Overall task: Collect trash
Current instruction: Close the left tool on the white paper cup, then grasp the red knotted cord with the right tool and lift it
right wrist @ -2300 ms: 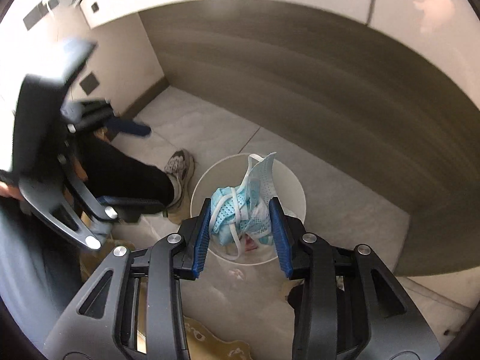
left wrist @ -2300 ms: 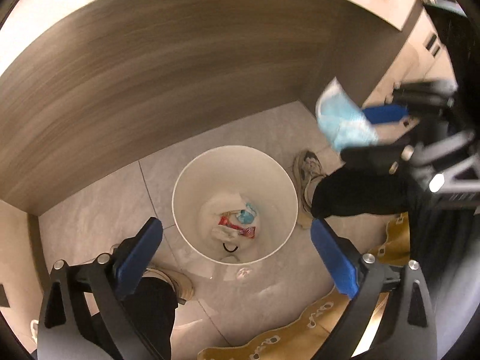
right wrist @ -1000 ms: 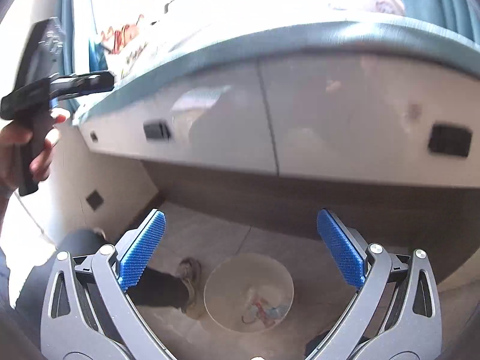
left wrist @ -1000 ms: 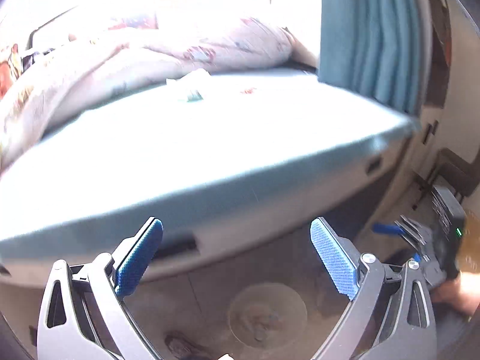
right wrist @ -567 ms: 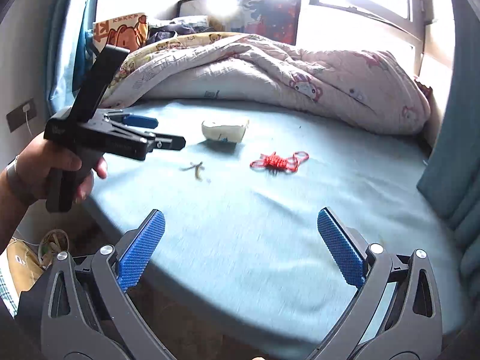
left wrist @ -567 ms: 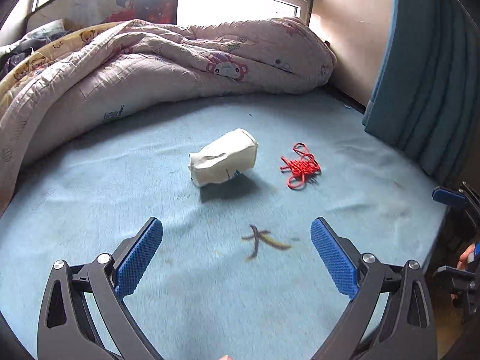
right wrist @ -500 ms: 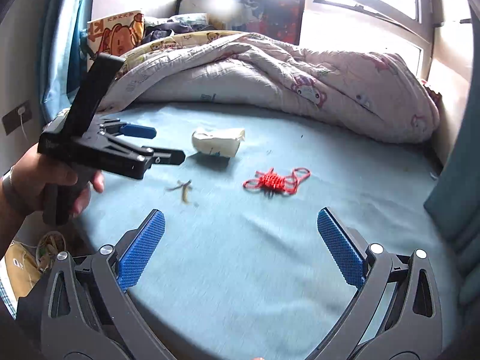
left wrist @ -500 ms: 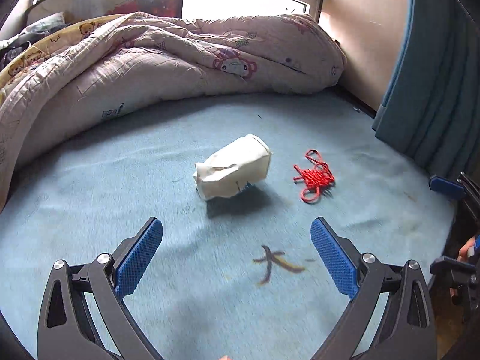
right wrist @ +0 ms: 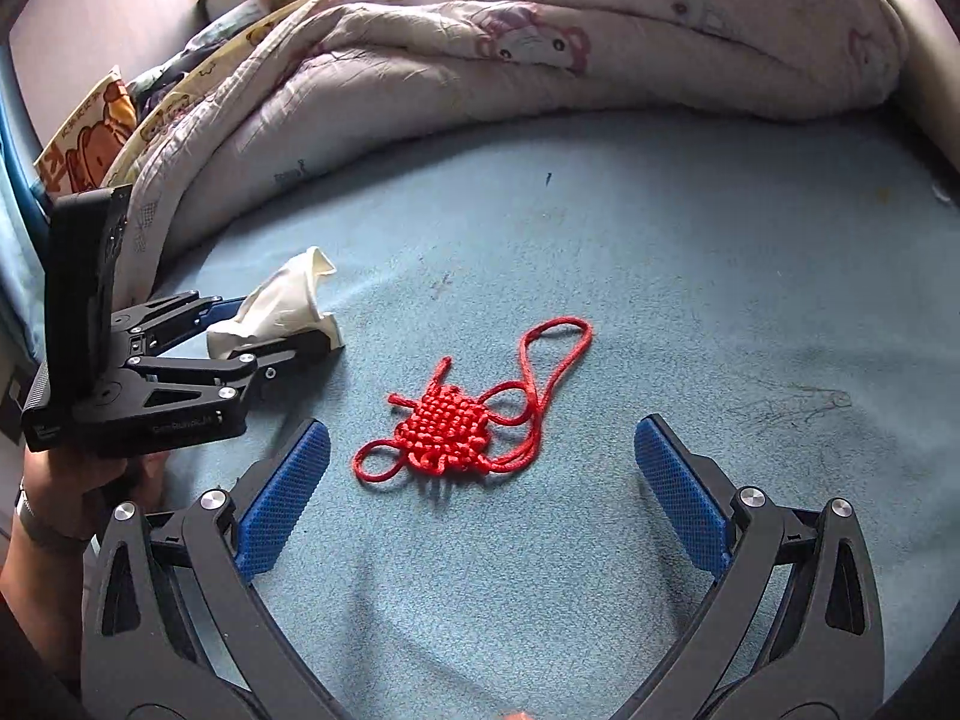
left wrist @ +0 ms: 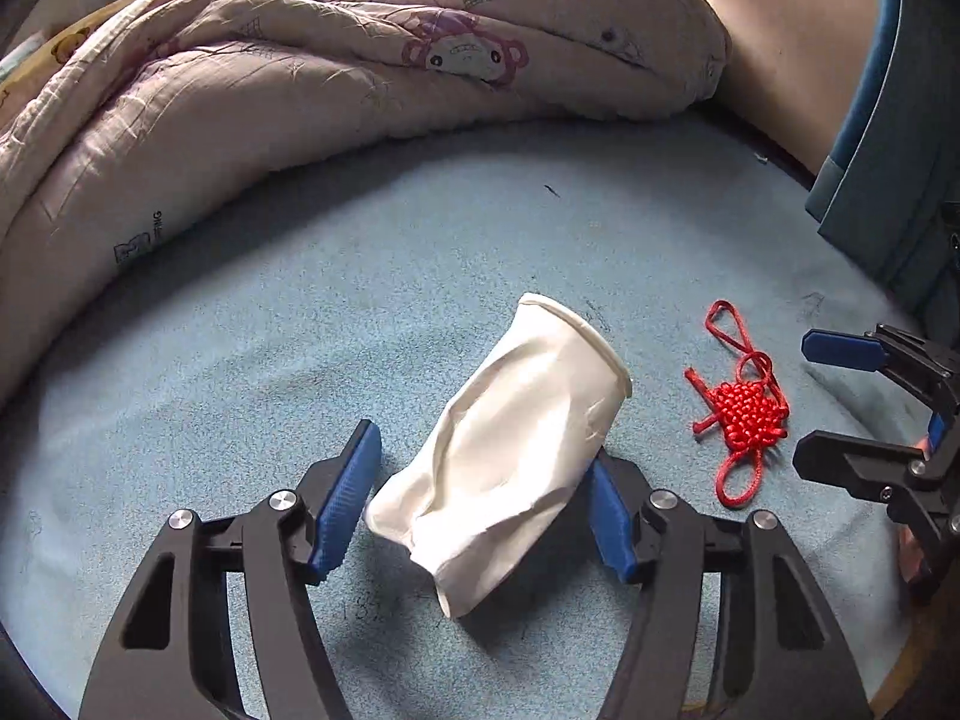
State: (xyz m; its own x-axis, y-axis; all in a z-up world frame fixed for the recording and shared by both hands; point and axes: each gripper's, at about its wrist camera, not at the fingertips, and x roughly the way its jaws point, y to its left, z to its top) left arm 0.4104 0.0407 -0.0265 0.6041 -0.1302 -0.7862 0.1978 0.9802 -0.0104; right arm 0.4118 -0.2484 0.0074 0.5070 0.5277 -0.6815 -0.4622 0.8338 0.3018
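Observation:
A crushed white paper cup lies on its side on the light blue bed sheet. My left gripper is open with a blue pad on each side of the cup; the right pad touches it, the left pad stands just clear. The cup also shows in the right wrist view, between the left gripper's fingers. A red knotted cord lies on the sheet in front of my right gripper, which is open and empty. The cord also shows in the left wrist view.
A rumpled pink cartoon quilt is heaped along the far side of the bed. A blue curtain hangs at the right. A cartoon-print pillow sits at the far left. The right gripper shows at the right edge.
Both grippers rose from the bin on the floor to the bed. The left gripper has closed in around the paper cup; the right has advanced over the red cord.

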